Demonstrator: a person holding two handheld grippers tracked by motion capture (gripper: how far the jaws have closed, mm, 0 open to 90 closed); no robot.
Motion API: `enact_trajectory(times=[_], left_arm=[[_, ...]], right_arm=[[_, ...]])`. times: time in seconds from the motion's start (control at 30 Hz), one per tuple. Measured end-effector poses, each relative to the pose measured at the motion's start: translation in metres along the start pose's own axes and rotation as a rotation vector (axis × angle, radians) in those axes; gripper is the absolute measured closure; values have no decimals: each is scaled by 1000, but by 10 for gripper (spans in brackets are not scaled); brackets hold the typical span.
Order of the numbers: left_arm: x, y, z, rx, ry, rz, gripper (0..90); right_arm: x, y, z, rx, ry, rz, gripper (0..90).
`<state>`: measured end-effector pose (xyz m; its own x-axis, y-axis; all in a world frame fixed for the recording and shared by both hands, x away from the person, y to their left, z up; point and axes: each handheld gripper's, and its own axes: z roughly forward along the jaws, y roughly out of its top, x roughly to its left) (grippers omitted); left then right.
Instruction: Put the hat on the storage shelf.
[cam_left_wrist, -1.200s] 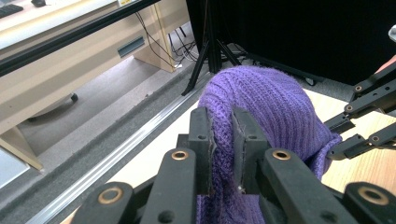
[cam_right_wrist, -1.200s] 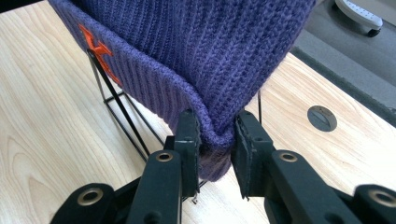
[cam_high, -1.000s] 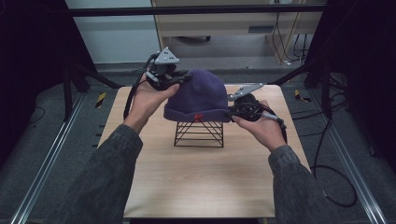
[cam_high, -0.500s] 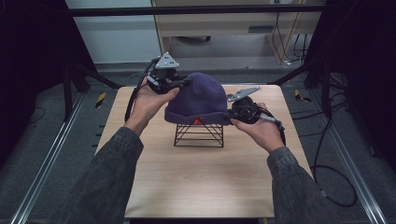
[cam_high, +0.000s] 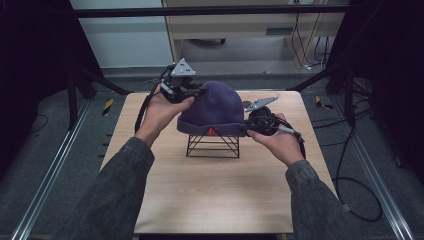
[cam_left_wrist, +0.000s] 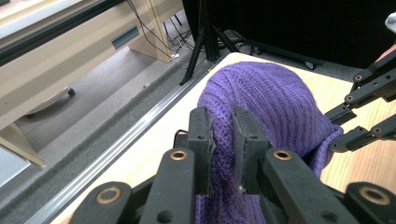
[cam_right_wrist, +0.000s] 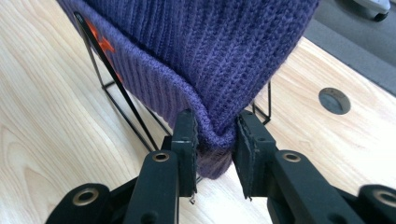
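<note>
High view: purple beanie (cam_high: 215, 107) sits over wire stand (cam_high: 212, 146) on desk (cam_high: 210, 200), pinched from both sides to control it; left gripper view: left hand-held gripper (cam_left_wrist: 223, 140) clamps knit; right gripper view: right hand-held gripper (cam_right_wrist: 215, 147) nips folded brim.

One purple knit beanie (cam_high: 215, 107) is counted, and on its cuff one small red logo (cam_high: 212, 131) is seen. One black wire stand (cam_high: 213, 145) is counted beneath it, on one wooden table (cam_high: 210, 195). Two handheld grippers are counted: a left gripper (cam_high: 196, 90) and a right gripper (cam_high: 248, 126), each borne by one hand, so two hands and two grey sleeves are counted. Two grey three-cornered plates are seen, one on each gripper. One round hole (cam_right_wrist: 334, 100) is counted in the tabletop.
</note>
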<state>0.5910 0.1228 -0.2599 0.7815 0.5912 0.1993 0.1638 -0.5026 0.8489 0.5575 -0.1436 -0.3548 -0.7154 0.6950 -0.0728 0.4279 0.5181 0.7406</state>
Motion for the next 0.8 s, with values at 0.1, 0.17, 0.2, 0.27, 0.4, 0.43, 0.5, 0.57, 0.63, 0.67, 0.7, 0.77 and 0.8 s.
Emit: enact_trajectory(times=[0.1, 0.17, 0.2, 0.27, 0.4, 0.43, 0.5, 0.57, 0.63, 0.67, 0.7, 0.77, 0.8], left_arm=[[-2, -2, 0, 6, 0, 4, 788], [-3, -6, 0, 16, 11, 17, 788], [-3, -8, 0, 26, 17, 14, 787], [-2, -15, 1, 18, 9, -21, 787], [-5, -24, 4, 15, 4, -37, 787], [-6, -27, 5, 10, -1, -48, 787], [-7, -31, 7, 15, -7, -45, 787], [-8, -34, 9, 18, -6, -47, 787], [-7, -38, 10, 16, -7, -58, 787], [-7, -40, 11, 19, -7, -59, 787], [-8, -41, 11, 21, -7, -60, 787], [-8, -44, 12, 20, -7, -67, 787], [-8, -45, 12, 21, -7, -66, 787]], right_arm=[[3, -2, 1, 8, -6, -7, 710], [4, -3, 2, 6, -5, 1, 710], [5, -4, 3, 5, -3, 4, 709], [6, -6, 5, 11, -4, 6, 709], [10, -10, 10, 18, -1, 10, 707], [10, -11, 12, 18, 0, 9, 707], [10, -15, 15, 23, 4, 15, 707], [8, -17, 17, 28, 2, 21, 706], [7, -20, 19, 25, 5, 34, 704], [7, -22, 20, 29, 4, 31, 703], [7, -23, 20, 31, 4, 34, 702], [7, -25, 21, 33, 2, 37, 701], [7, -25, 21, 31, 2, 35, 700]])
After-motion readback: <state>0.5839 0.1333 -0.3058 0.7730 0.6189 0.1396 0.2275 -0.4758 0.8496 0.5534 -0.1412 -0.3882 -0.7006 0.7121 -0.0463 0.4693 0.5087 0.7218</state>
